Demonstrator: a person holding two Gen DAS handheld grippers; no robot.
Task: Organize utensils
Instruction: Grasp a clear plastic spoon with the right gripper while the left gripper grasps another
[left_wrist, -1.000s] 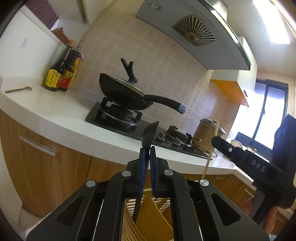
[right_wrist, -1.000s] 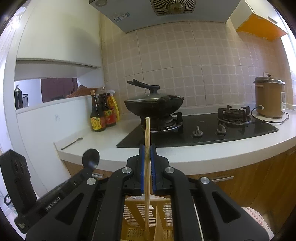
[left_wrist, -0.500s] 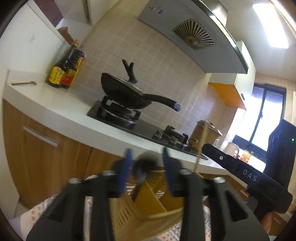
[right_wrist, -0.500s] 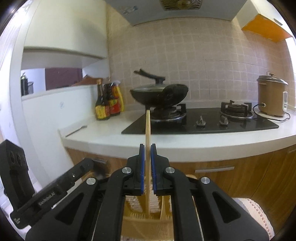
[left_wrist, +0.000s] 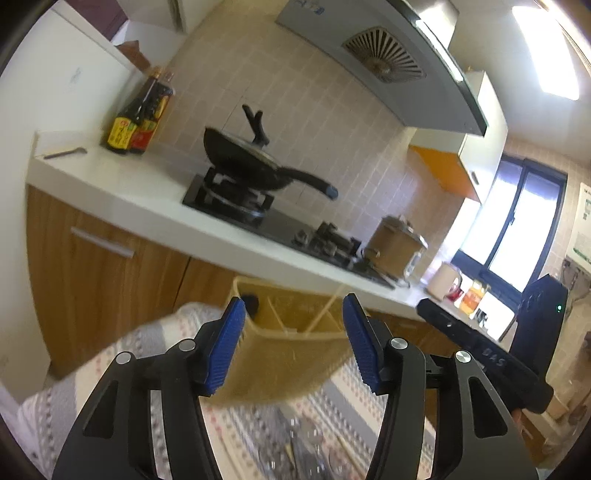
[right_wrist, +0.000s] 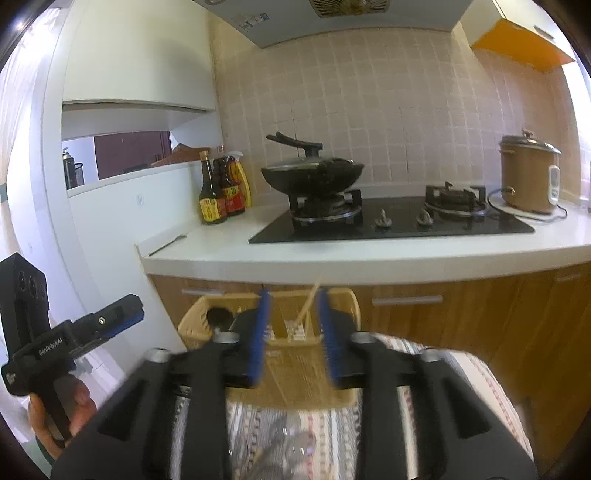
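Observation:
A yellow utensil basket (left_wrist: 291, 354) stands on a striped cloth (left_wrist: 147, 354); it also shows in the right wrist view (right_wrist: 306, 365). A black spoon (left_wrist: 251, 301) sits in its left compartment, seen too in the right wrist view (right_wrist: 218, 316). A wooden chopstick (left_wrist: 325, 306) leans in a middle compartment, also visible in the right wrist view (right_wrist: 308, 304). My left gripper (left_wrist: 293, 347) is open and empty, just before the basket. My right gripper (right_wrist: 293, 339) is open and empty over the basket. Blurred metal utensils (left_wrist: 303, 450) lie on the cloth below.
Behind the basket runs a white counter (right_wrist: 332, 258) with a hob, a lidded black wok (right_wrist: 312, 177), sauce bottles (right_wrist: 221, 195) and a brown rice cooker (right_wrist: 528, 181). Wooden cabinet doors (left_wrist: 99, 266) stand below. A small utensil (left_wrist: 64, 153) lies at the counter's left end.
Both grippers opened and pulled back from the basket. The left one let go of the black spoon, the right one let go of the chopstick; both now rest in the basket.

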